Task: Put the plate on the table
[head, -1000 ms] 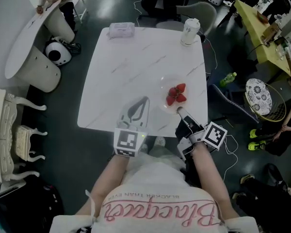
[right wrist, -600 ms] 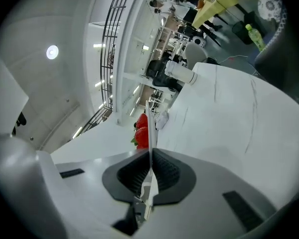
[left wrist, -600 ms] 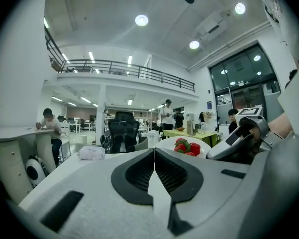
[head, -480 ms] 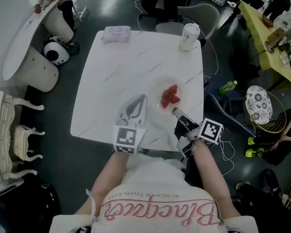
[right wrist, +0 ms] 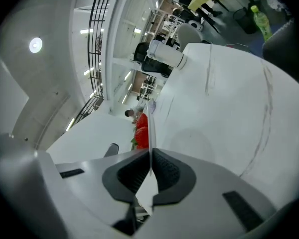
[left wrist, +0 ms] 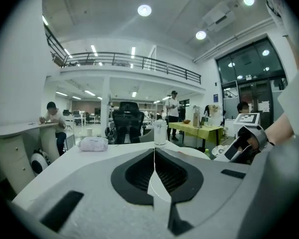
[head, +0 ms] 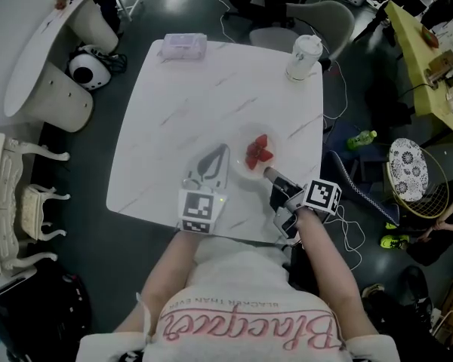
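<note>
- R gripper (head: 270, 173) is being held at the front R edge of the table (head: 189, 104). Its jaws are being pressed together on the thin rim of the clear plate (right wrist: 150, 131), w/ that rim being seen edge-on betw. the pads in the right gripper view.
- Plate is being held over the front R part of the table, just ahead of the R gripper. Whether its underside is touching the tabletop can't be told.
- A few red strawberries (head: 258, 151) are being carried on the plate, bunched near its middle.
- L gripper (head: 223, 154) is being held over the table's front edge, just L of the plate & apart from it. Its jaws are being held pressed together, w/ nothing betw. them.
- A lidded cup (head: 303, 55) is being seen standing upright at the far R corner & a soft white pack (head: 184, 45) at the far L corner. Both are well apart from the plate.
- Both forearms are being seen reaching in from the bottom of the head view.
</note>
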Demonstrator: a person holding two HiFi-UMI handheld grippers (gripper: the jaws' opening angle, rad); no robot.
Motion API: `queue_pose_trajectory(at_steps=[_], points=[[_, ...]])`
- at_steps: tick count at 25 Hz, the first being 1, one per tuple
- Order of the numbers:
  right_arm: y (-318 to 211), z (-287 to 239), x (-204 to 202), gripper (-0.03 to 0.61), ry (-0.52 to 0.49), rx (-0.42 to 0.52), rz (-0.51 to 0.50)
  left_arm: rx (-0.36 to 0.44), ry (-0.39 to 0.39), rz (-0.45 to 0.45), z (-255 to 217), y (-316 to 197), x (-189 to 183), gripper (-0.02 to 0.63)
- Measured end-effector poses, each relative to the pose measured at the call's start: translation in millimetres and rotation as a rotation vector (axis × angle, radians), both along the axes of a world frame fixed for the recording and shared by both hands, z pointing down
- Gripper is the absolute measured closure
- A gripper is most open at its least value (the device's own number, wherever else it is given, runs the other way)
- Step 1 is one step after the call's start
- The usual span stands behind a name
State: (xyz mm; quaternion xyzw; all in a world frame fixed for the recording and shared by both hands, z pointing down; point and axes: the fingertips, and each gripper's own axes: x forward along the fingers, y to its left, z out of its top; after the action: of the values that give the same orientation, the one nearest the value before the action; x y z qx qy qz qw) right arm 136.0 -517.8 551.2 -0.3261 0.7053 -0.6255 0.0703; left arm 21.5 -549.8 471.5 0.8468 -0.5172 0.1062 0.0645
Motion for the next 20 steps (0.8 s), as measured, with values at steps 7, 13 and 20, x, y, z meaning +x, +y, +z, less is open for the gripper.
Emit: queue_pose_trajectory(at_steps=[7,13,20], points=[[-11,36,-5,0.569,0.067,-0.05,-0.055,-0.037,-0.011,-0.012,17,-7,0,0.607],[-15,63,-2,0.568,0.213,-0.057,-0.1,-0.061,-0.012,-0.025,26,-9,-1,0.607],[-24,76,3,0.567,0.35,-0.012,-0.095,-0.069,-0.016,-0.025,30,-10,-3,0.607]])
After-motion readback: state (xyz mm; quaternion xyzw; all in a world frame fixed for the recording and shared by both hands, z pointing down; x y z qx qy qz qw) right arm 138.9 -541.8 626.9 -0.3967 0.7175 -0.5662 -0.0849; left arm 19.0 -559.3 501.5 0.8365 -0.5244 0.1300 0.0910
